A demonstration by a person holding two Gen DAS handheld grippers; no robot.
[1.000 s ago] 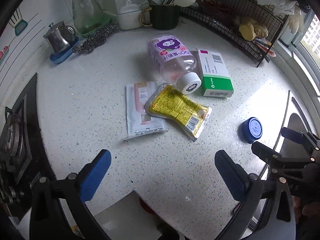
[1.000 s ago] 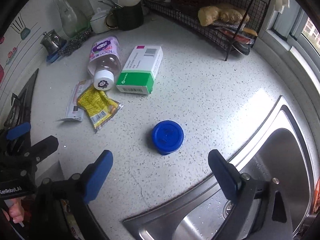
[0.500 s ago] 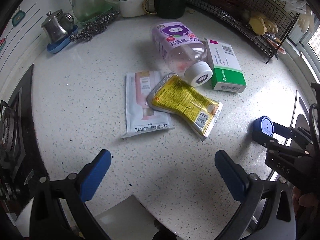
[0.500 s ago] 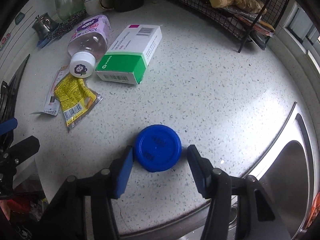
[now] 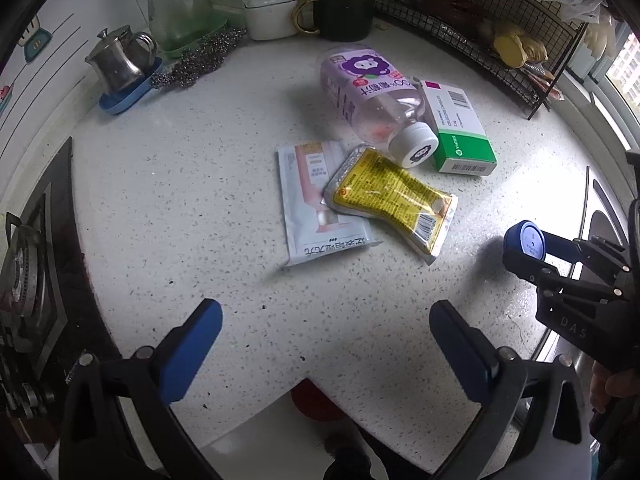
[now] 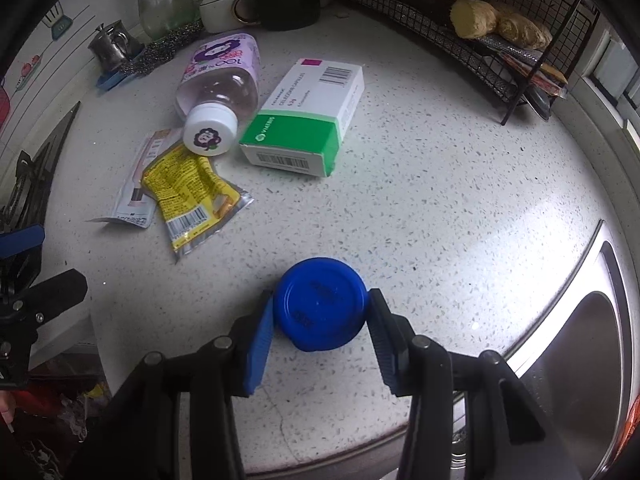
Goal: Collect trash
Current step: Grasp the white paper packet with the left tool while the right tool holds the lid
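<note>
A round blue cap (image 6: 322, 308) lies near the counter's front edge, between the blue pads of my right gripper (image 6: 322, 304). The jaws are closing, and both pads touch the cap's sides. From the left wrist view, that cap (image 5: 530, 240) shows at the right in the right gripper (image 5: 528, 246). My left gripper (image 5: 322, 312) hangs wide open over bare counter, short of the pile. The pile holds a purple-labelled bottle (image 5: 368, 96) on its side, a green and white medicine box (image 5: 456, 128), a yellow pouch (image 5: 388, 196) and a white sachet (image 5: 312, 200).
A steel sink (image 6: 580, 360) lies right of the cap. A black wire rack (image 6: 480, 20) runs along the back right. A stove (image 5: 24, 260) borders the counter's left side. A steel pot (image 5: 120, 60), a scouring pad and a dark mug (image 5: 344, 12) of utensils stand at the back.
My right gripper came down around the blue cap and its jaws narrowed from wide open until they touch it. The left gripper drifted slightly towards the pile and stayed open.
</note>
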